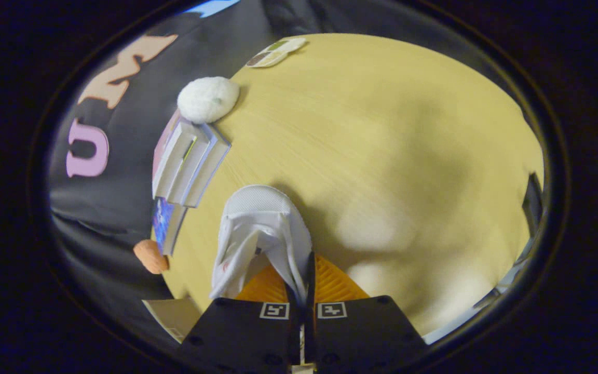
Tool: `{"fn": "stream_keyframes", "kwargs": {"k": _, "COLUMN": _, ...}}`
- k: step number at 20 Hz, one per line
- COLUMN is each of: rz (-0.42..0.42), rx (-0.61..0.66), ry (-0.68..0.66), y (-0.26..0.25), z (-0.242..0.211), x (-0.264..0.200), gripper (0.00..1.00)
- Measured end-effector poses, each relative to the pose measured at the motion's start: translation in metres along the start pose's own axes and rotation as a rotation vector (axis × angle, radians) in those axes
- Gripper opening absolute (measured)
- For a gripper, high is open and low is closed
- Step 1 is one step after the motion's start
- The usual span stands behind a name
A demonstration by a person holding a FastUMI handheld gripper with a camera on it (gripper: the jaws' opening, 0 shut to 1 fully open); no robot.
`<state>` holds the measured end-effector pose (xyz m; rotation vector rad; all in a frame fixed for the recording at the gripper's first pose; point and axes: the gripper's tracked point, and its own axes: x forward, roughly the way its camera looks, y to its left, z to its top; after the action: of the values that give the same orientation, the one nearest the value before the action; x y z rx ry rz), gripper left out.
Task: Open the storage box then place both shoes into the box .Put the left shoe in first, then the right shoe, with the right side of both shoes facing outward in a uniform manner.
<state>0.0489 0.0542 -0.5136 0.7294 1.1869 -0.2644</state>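
Observation:
A white mesh shoe [257, 228] hangs just ahead of my fingers, toe pointing away from me, lifted over the wooden table [382, 130]. My gripper [301, 283] is shut on the shoe's collar: the two fingers stand almost together with a thin fold of the white upper pinched between them. The shoe's rear part is hidden behind the fingers. At the right rim of the table a sliver of a pale, dark-edged object [532, 208] shows; I cannot tell what it is.
Along the table's left edge lie a stack of books [190, 161], a fluffy white ball [208, 98] beyond them and an orange object [151, 257] nearer me. A small card [275, 52] rests at the far edge. A pale box corner [172, 314] sits left of my fingers.

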Motion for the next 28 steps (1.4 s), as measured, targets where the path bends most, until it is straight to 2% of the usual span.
{"fn": "stream_keyframes", "kwargs": {"k": 2, "rz": 0.045, "rx": 0.034, "ry": 0.041, "y": 0.013, "z": -0.022, "x": -0.005, "gripper": 0.06}}
{"fn": "stream_keyframes", "kwargs": {"k": 8, "rz": 0.169, "rx": 0.026, "ry": 0.116, "y": 0.074, "z": -0.091, "x": -0.034, "gripper": 0.06}}
{"fn": "stream_keyframes", "kwargs": {"k": 17, "rz": 0.368, "rx": -0.026, "ry": 0.216, "y": 0.212, "z": -0.205, "x": -0.074, "gripper": 0.05}}
{"fn": "stream_keyframes", "kwargs": {"k": 23, "rz": 0.425, "rx": -0.104, "ry": 0.225, "y": 0.297, "z": -0.267, "x": -0.098, "gripper": 0.05}}
{"fn": "stream_keyframes", "kwargs": {"k": 28, "rz": 0.398, "rx": -0.244, "ry": 0.17, "y": 0.342, "z": -0.312, "x": -0.095, "gripper": 0.06}}
